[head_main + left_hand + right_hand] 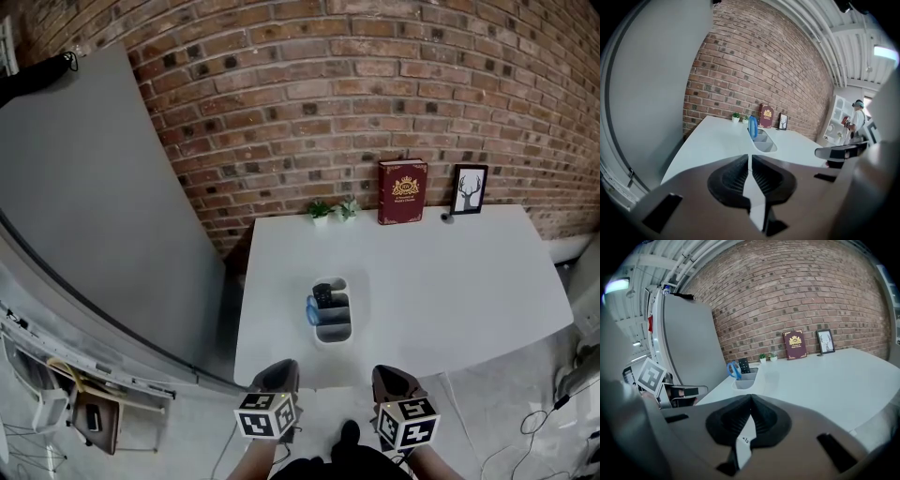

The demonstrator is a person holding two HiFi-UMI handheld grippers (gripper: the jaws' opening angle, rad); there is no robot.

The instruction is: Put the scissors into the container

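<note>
**Left gripper (276,373) and right gripper (394,379) held shut at the near edge; scissors (311,312) found standing in the container (335,331)**

Nearest the head camera, both grippers are held low, just short of the near edge of the white table (450,272), side by side and well apart from everything on it. In each gripper view the ribbed pads are seen brought together with nothing between them. On the left only a thin slit shows, and on the right the pads meet at the tips. No load is carried by either, which fits a resting posture and not an approach.

The scissors are seen upright in the container, blue handles up, against its left wall. Standing on end probably suits them because the compartments are narrow and deep. A black item (322,294) is lodged in the far compartment, and the nearest compartment appears bare. The container is set towards the near middle of the table, within easy reach of either gripper.

Along the far edge, against the brick wall, two small plants (333,209), a red book (402,191) and a framed picture (469,189) are lined up, out of the working area.

The task is judged complete as things lie, and no further grasp seems to be called for.
</note>
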